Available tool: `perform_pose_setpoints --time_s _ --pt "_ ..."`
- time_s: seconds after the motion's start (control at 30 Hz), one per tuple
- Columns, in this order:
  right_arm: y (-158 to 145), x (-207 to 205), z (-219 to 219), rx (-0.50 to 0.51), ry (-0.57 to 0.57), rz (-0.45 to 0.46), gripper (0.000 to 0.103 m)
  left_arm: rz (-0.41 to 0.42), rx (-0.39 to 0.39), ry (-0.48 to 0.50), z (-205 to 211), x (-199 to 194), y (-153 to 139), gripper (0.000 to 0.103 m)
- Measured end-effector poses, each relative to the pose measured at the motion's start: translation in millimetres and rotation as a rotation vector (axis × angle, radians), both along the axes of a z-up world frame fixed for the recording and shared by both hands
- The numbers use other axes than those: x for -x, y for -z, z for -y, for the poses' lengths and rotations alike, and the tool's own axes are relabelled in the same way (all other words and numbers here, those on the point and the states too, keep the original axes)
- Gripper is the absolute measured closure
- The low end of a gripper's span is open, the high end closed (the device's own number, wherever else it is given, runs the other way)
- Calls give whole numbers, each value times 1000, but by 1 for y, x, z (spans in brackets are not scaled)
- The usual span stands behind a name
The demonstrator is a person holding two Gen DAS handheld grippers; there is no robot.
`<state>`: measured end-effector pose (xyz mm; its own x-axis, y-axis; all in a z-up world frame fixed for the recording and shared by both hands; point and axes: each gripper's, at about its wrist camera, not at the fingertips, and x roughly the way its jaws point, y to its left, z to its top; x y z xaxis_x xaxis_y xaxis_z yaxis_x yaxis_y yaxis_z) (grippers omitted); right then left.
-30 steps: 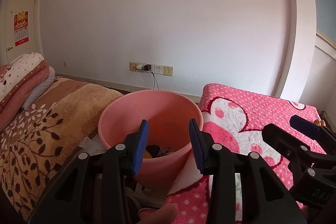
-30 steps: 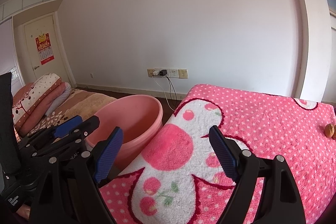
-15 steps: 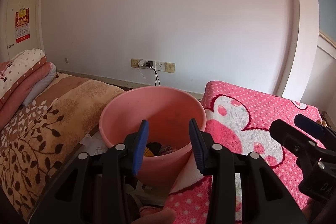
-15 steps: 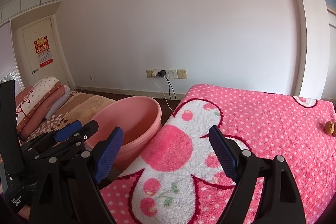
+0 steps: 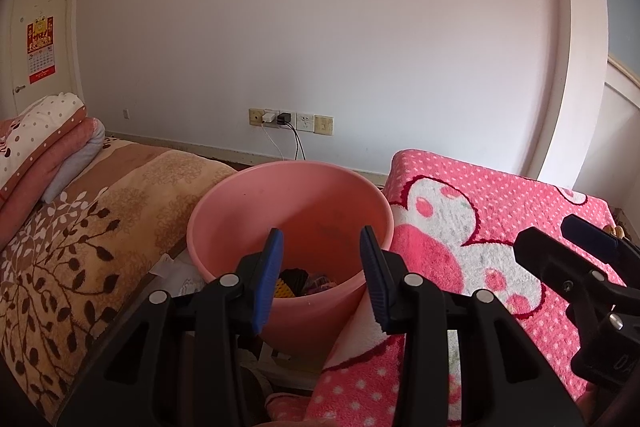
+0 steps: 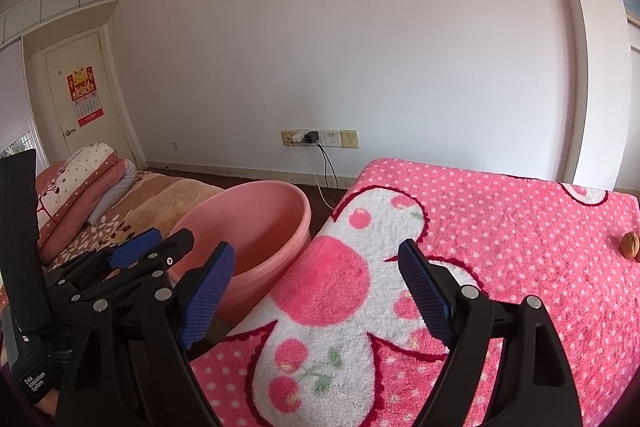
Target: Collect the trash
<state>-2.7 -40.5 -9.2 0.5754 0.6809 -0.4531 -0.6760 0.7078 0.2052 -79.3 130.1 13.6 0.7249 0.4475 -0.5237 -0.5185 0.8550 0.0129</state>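
A pink plastic bucket (image 5: 292,211) stands between two beds, with dark and yellow scraps of trash (image 5: 298,281) at its bottom. My left gripper (image 5: 320,267) hovers open just above the bucket's near rim, nothing between its blue pads. In the right wrist view the bucket (image 6: 256,223) sits at the left, and my right gripper (image 6: 316,287) is wide open and empty over the pink polka-dot blanket (image 6: 500,247). A walnut (image 6: 630,245) lies on that blanket at the far right edge. The left gripper (image 6: 136,247) shows at the left in this view.
A brown leaf-patterned bed (image 5: 80,227) with folded quilts (image 5: 36,147) lies left of the bucket. Wall sockets with plugged cables (image 5: 284,119) sit behind it. A door with a red calendar (image 5: 40,55) is at far left. The right gripper (image 5: 580,259) intrudes at the right edge.
Both views have tilted slightly upward and shifted; the bucket sits a little lower and more centred in the left wrist view. Both grippers stay open and empty.
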Motion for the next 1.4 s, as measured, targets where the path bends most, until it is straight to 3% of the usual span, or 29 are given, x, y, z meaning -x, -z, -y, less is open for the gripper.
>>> perform_pose_setpoints --time_s 1.4 --pt "6 -3 4 -15 -14 -20 21 -33 -4 -5 -2 -6 8 63"
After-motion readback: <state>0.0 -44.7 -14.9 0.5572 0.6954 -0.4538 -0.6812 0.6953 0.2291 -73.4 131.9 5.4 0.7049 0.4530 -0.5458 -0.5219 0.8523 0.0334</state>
